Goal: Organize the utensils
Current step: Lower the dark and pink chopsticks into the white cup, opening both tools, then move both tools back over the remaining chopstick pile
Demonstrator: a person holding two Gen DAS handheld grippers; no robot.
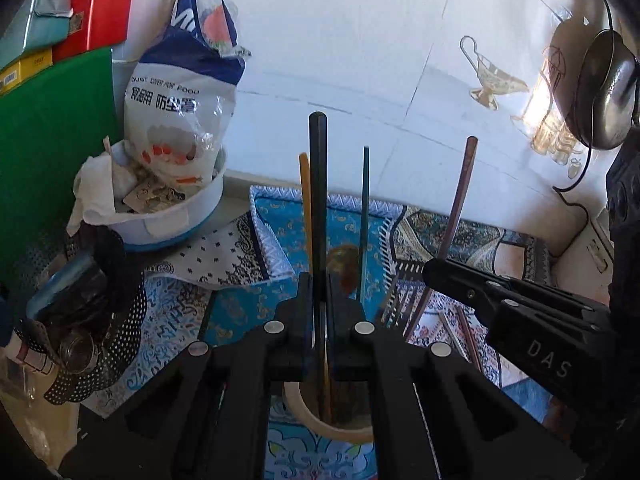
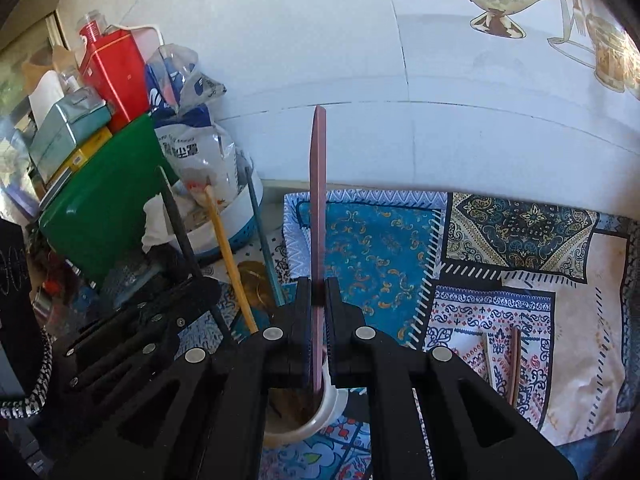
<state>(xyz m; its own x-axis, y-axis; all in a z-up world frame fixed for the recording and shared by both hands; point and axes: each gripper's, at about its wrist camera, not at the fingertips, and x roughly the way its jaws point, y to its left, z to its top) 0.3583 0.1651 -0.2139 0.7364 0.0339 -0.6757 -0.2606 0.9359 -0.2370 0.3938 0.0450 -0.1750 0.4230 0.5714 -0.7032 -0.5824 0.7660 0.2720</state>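
Observation:
My left gripper (image 1: 319, 284) is shut on a black chopstick (image 1: 318, 184), held upright with its lower end in a cream cup (image 1: 320, 420). A yellow chopstick (image 1: 306, 204) and a dark green chopstick (image 1: 364, 216) also stand in the cup. My right gripper (image 2: 318, 294) is shut on a reddish-brown chopstick (image 2: 318, 200), upright over the same cup (image 2: 320, 416). The right gripper (image 1: 430, 270) shows at right in the left wrist view, the left gripper (image 2: 204, 286) at left in the right wrist view. Two more brown chopsticks (image 2: 514, 364) lie on the cloth at right.
A patterned blue cloth (image 2: 380, 248) covers the table. A white bowl (image 1: 176, 216) with a plastic bag (image 1: 184, 92) and a green board (image 1: 52, 140) stand at left. A perforated black basket (image 1: 100, 320) sits at near left. A white tiled wall (image 2: 360, 60) is behind.

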